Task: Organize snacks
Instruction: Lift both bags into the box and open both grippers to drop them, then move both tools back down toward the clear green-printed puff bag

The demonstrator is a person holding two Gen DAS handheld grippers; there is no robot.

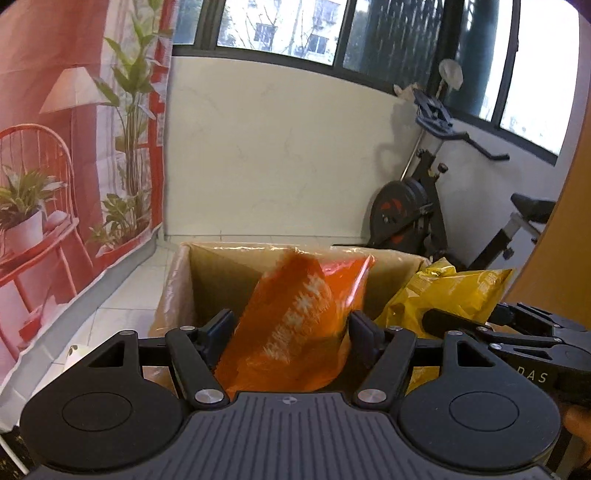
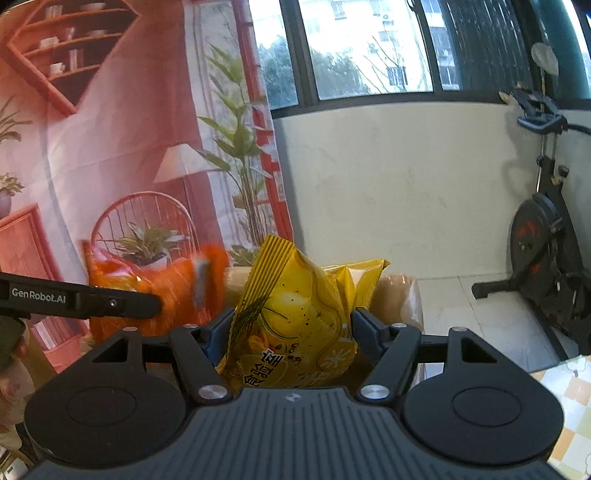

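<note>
Left wrist view: the left gripper [image 1: 291,328] pinches an orange snack bag [image 1: 295,325] between its pads, above an open cardboard box [image 1: 207,273] standing on the tiled floor [image 1: 122,295]. Beside it on the right, the right gripper [image 2: 293,332] pinches a yellow chip bag [image 2: 295,321] at about the same height. An exercise bike [image 1: 417,206] stands by the wall beyond.

Daylit windows [image 1: 284,33], white wall [image 1: 277,147], exercise bike [image 1: 413,210], seemingly printed red backdrop [image 1: 66,147].
</note>
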